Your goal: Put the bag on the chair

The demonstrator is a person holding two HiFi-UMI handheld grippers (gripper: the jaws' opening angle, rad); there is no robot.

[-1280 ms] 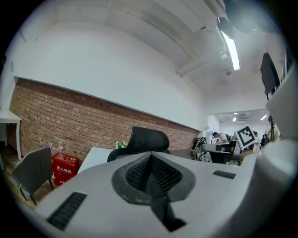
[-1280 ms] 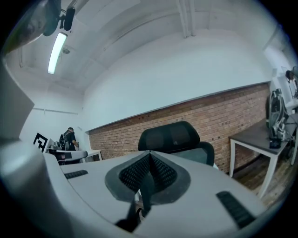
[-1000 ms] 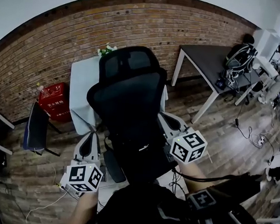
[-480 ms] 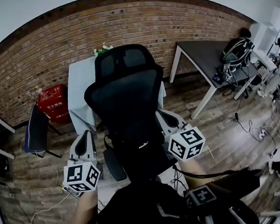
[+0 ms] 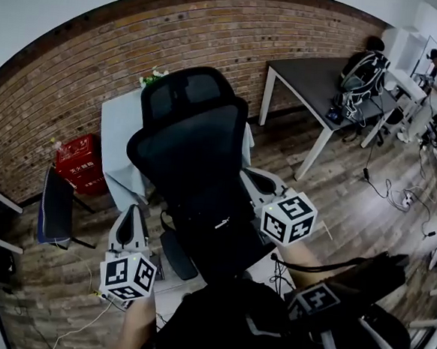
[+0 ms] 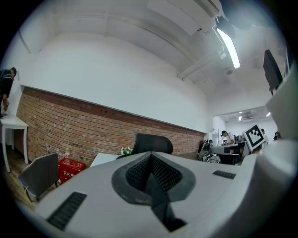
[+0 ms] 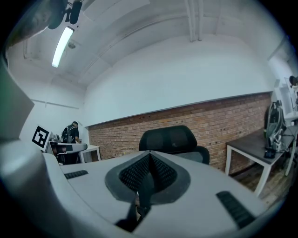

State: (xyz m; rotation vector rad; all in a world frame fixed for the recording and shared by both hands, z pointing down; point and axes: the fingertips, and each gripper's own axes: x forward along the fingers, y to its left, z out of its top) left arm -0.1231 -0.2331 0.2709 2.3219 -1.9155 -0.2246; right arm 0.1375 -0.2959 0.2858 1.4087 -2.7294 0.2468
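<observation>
Left tongs (image 5: 129, 217) closed, dark strap (image 6: 156, 195) pinched in the jaws. Right tongs (image 5: 253, 177) same, closed on a strap (image 7: 144, 188). Both point level toward 12 o'clock, flanking the black chair (image 5: 188, 130) at 8 and 3 o'clock of its seat. Bag (image 5: 217, 241): black bulk between them over the seat. Black on black, so can't tell if it rests there.

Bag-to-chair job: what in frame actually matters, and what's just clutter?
Job:
- black bag, apparently held up by its dark straps
- left gripper and right gripper, each shut on a strap
- black office chair, seat facing the person

Clutter:
- red crate
- small grey chair
- white table
- dark desk with a backpack
</observation>
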